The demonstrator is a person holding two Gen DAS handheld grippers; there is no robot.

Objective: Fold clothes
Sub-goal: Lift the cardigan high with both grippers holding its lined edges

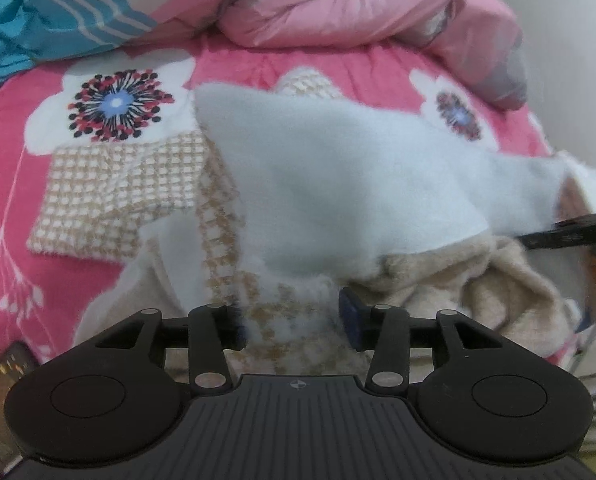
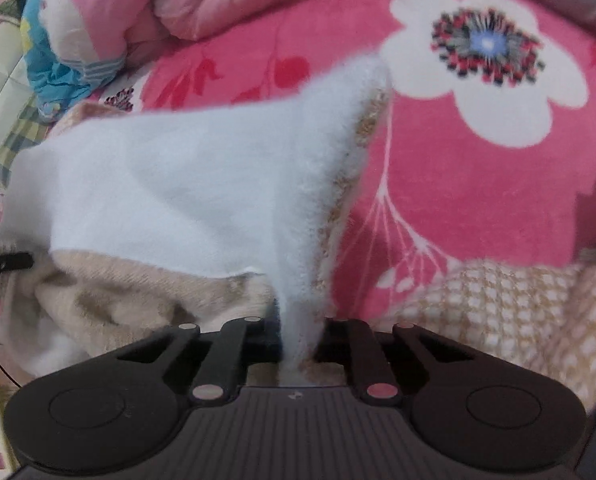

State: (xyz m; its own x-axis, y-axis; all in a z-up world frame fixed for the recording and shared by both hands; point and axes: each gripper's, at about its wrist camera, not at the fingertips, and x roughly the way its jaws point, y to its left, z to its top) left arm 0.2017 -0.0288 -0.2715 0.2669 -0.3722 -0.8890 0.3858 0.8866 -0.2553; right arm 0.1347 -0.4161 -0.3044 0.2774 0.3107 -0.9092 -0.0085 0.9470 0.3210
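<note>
A fleecy garment, white inside and beige-and-white check outside, lies crumpled on a pink flowered bedsheet. One checked sleeve is spread flat to the left. My left gripper stands open over the near checked edge, with fabric lying between its separated pads but not pinched. My right gripper is shut on a fold of the white fleece, which rises taut from the jaws to a peak. The right gripper's black finger shows at the right edge of the left wrist view.
A rolled pink quilt lies along the far side of the bed. A blue striped cloth sits at the far left. A dark patterned object pokes in at the near left corner. The bedsheet lies bare right of the garment.
</note>
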